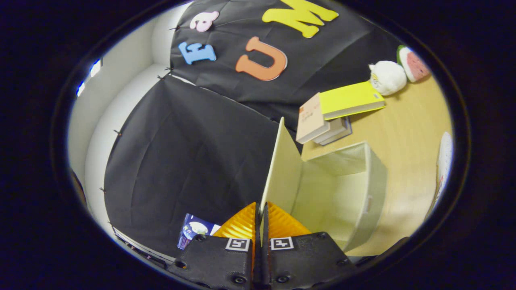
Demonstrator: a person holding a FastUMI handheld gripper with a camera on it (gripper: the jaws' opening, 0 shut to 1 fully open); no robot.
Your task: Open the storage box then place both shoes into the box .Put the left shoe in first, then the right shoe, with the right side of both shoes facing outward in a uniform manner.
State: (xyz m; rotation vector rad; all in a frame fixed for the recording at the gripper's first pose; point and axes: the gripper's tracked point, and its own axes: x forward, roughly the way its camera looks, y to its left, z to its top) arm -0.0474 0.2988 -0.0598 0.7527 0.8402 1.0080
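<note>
A pale cream storage box (375, 181) stands on the wooden table just ahead of my fingers, its inside bare. Its lid (282, 169) is raised upright on edge, rising straight away from my fingertips. My gripper (261, 215) is shut on the lid's near edge, with both fingers pressed against the thin panel from either side. The view is tilted, so the table runs off to the right. A white shoe (443, 161) shows partly beyond the box, at the far side of the table.
A stack of books (338, 110) with a yellow cover on top lies beyond the box. A white plush toy (387, 77) and a watermelon-slice toy (415, 63) sit farther back. The black cloth wall hangs behind. A small blue packet (193, 231) lies left of my fingers.
</note>
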